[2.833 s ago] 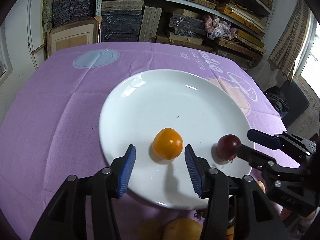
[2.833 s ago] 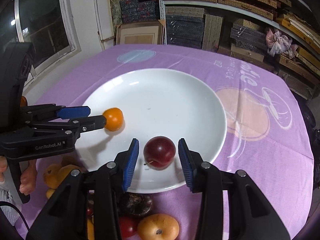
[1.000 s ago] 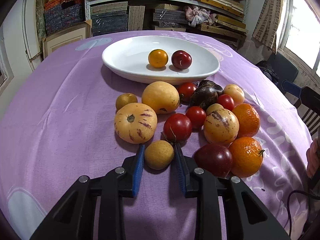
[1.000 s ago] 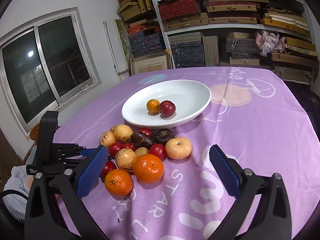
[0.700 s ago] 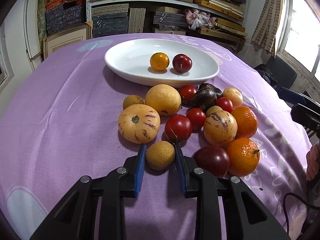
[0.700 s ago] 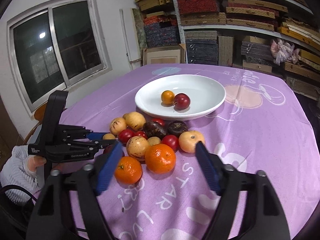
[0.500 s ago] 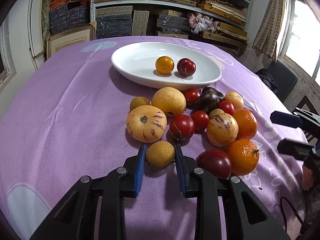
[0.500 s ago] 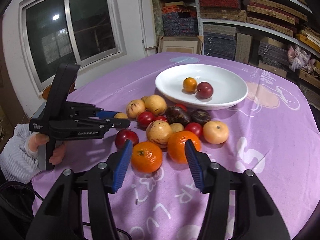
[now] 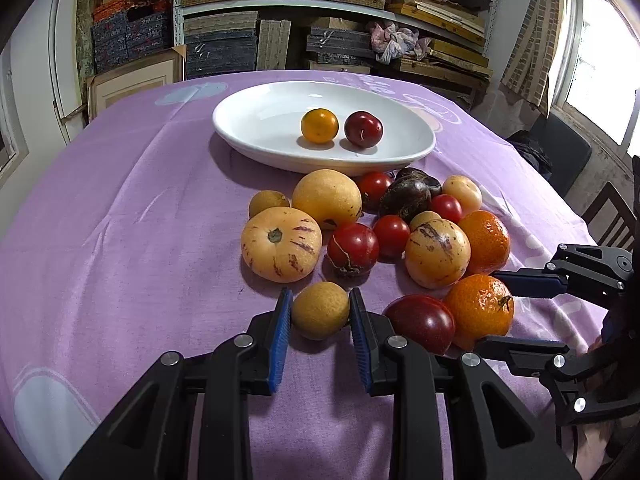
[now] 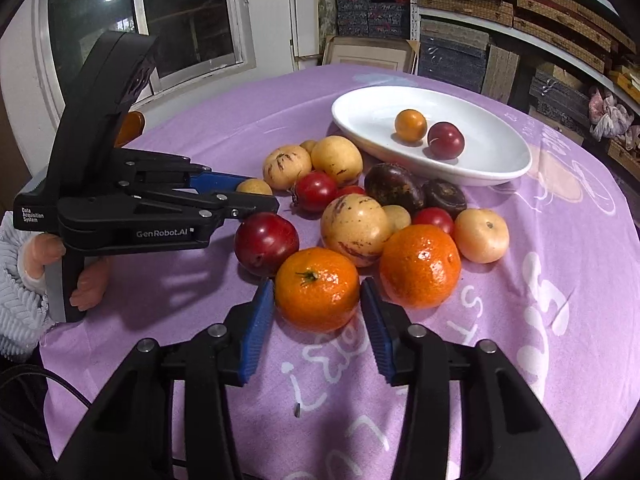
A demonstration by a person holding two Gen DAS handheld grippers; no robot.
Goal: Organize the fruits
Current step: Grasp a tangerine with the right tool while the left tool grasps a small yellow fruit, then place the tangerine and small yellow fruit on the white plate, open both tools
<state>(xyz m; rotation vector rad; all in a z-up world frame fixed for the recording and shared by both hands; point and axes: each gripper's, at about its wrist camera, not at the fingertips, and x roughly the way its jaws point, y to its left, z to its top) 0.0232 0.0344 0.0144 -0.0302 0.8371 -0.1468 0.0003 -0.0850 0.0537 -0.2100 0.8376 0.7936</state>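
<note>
My left gripper (image 9: 321,322) sits low, fingers level w/ the table, blue pads (image 9: 281,332) closed in on both sides of a small fruit (image 9: 320,310), touching it. My left hand (image 10: 86,280) is wrapped round the grip, sleeve at the wrist. My right gripper (image 10: 318,312) is also low, jaws wider, pads (image 10: 256,322) just beside a mandarin (image 10: 317,288) on each side; contact unclear.

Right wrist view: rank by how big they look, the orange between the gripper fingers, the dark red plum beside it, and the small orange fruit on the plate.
1. Orange, largest, though nearest the camera.
2. Dark red plum.
3. Small orange fruit on the white plate, smallest, though farthest away.
</note>
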